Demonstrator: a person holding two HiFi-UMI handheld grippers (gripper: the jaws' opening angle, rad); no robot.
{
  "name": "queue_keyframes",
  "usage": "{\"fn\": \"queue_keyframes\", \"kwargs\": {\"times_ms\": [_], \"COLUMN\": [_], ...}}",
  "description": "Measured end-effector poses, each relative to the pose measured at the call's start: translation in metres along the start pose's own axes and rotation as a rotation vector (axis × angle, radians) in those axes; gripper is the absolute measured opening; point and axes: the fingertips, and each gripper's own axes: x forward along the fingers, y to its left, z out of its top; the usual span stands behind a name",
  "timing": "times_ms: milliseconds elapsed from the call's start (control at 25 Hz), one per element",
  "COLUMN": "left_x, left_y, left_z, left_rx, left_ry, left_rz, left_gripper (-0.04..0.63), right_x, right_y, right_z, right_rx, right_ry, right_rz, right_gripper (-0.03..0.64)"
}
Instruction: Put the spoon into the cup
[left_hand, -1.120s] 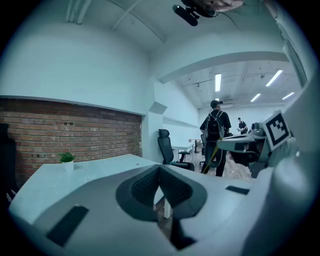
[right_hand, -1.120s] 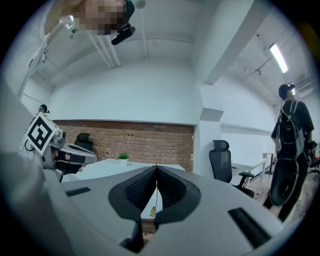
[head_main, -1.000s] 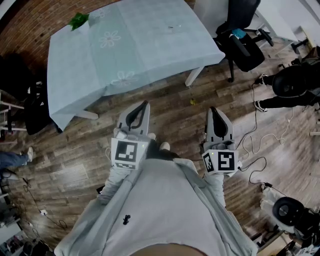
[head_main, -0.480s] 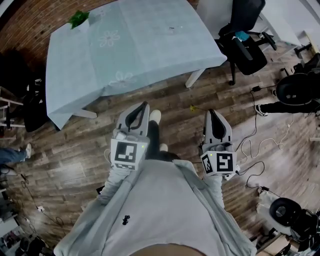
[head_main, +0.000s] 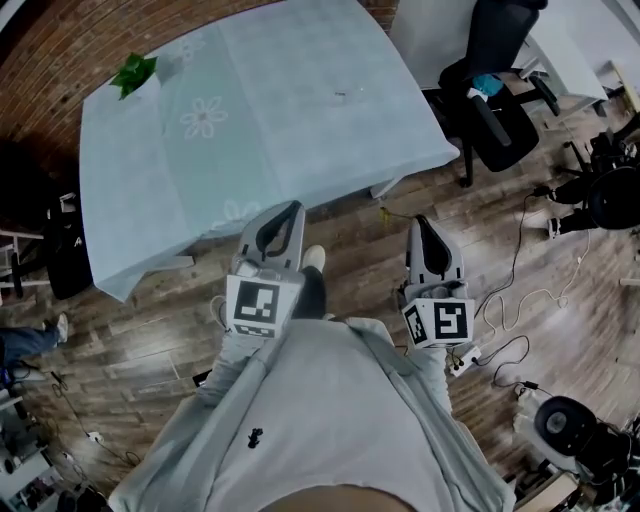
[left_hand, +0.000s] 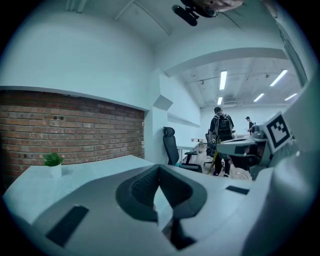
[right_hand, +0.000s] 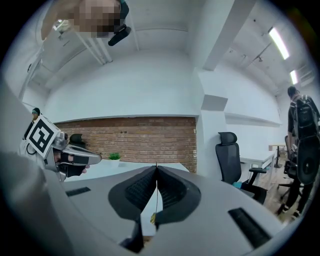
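Note:
A table (head_main: 290, 110) under a pale flowered cloth stands ahead of me. A small thin object (head_main: 344, 95) lies on it toward the right side, too small to name. No cup shows in any view. My left gripper (head_main: 291, 208) is held over the wooden floor just short of the table's near edge, its jaws shut with nothing between them. My right gripper (head_main: 419, 221) is level with it to the right, shut and empty too, beside the table's near right corner. In the gripper views the left gripper (left_hand: 159, 168) and the right gripper (right_hand: 156, 168) have their tips closed.
A small green plant (head_main: 133, 72) in a white pot sits at the table's far left corner. A black office chair (head_main: 495, 100) stands right of the table. Cables (head_main: 520, 290) trail over the floor at right. A person with a backpack (left_hand: 222, 131) stands in the distance.
I have stepped toward the table with both grippers: its near edge now lies close in front of the left jaws. Both grippers stay shut and keep their spacing.

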Motion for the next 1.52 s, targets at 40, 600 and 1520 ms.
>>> {"fn": "queue_keyframes", "kwargs": {"times_ms": [40, 600, 1520], "left_x": [0.012, 0.117, 0.208], "left_y": [0.008, 0.087, 0.13], "left_z": [0.004, 0.019, 0.019], "left_rx": [0.002, 0.016, -0.054], "left_ry": [-0.001, 0.003, 0.041], "left_rz": [-0.005, -0.06, 0.021], "left_gripper": [0.02, 0.02, 0.02], "right_x": [0.014, 0.134, 0.25], "right_y": [-0.004, -0.035, -0.069], "right_z": [0.003, 0.014, 0.023], "right_rx": [0.0, 0.01, -0.003], "right_ry": [-0.002, 0.01, 0.038], "right_rz": [-0.004, -0.066, 0.065], "right_gripper": [0.02, 0.02, 0.02]}}
